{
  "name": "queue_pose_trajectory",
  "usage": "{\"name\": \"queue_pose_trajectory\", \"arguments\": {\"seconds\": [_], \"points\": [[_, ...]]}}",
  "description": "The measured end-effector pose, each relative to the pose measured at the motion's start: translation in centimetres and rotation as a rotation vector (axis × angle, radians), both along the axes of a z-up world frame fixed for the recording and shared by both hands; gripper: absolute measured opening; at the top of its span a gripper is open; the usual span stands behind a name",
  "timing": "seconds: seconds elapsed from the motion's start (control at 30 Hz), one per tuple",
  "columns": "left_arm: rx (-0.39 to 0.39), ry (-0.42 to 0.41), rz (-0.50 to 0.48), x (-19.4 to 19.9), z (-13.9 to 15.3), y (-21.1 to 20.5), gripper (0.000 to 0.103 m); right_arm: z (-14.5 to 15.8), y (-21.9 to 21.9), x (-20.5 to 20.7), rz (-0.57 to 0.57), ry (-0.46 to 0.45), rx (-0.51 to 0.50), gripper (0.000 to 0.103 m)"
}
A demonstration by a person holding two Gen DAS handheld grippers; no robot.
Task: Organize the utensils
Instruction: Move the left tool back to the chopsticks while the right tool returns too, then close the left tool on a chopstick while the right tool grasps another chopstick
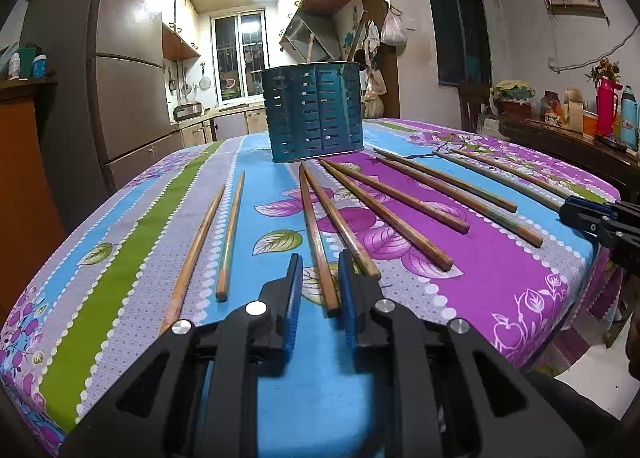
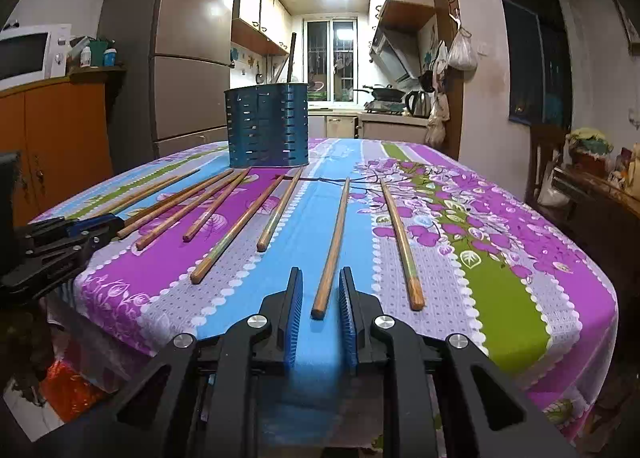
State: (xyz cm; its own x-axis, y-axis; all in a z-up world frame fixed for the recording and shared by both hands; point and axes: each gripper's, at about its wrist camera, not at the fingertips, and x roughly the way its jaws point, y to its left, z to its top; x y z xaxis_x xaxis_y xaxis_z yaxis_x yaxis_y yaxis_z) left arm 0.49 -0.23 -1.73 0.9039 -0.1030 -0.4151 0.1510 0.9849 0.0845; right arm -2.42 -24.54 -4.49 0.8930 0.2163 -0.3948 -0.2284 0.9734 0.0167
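Ten long brown wooden chopsticks (image 1: 386, 214), tips worn, lie fanned on the floral-cloth worktop (image 1: 500, 278) before a slotted blue metal utensil holder (image 1: 314, 112). Left gripper (image 1: 320, 270) fingers slightly parted around one chopstick's end, not pressing; right gripper (image 2: 320, 286) likewise

Table (image 2: 500, 278): floral cloth (image 1: 492, 278), chopsticks (image 2: 236, 228), holder (image 2: 267, 126).
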Motion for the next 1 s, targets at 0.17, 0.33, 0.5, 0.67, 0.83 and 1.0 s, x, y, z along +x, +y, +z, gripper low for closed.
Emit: {"name": "queue_pose_trajectory", "arguments": {"seconds": [0.17, 0.33, 0.5, 0.67, 0.83, 1.0], "points": [[0.005, -0.007, 0.006, -0.1, -0.1, -0.2, 0.017, 0.0, 0.2, -0.3, -0.017, -0.007, -0.013, 0.02], [0.0, -0.016, 0.014, -0.6, -0.2, -0.3, 0.017, -0.1, 0.3, -0.6, -0.027, -0.019, -0.023, 0.02], [-0.003, -0.032, 0.027, -1.0, -0.3, -0.5, 0.015, -0.4, 0.5, -0.9, -0.034, -0.033, -0.025, 0.017], [-0.013, -0.045, 0.034, -1.3, -0.4, -0.7, 0.007, -0.4, 0.5, -0.9, -0.036, -0.039, 0.001, 0.01], [-0.009, -0.048, 0.04, -1.3, -0.2, -0.7, 0.005, -0.3, 0.3, -1.0, -0.039, -0.037, 0.006, 0.008], [-0.015, -0.067, 0.053, -1.6, 0.8, -0.3, 0.005, 1.3, -0.3, -1.4, -0.041, -0.061, -0.003, 0.008]]}}
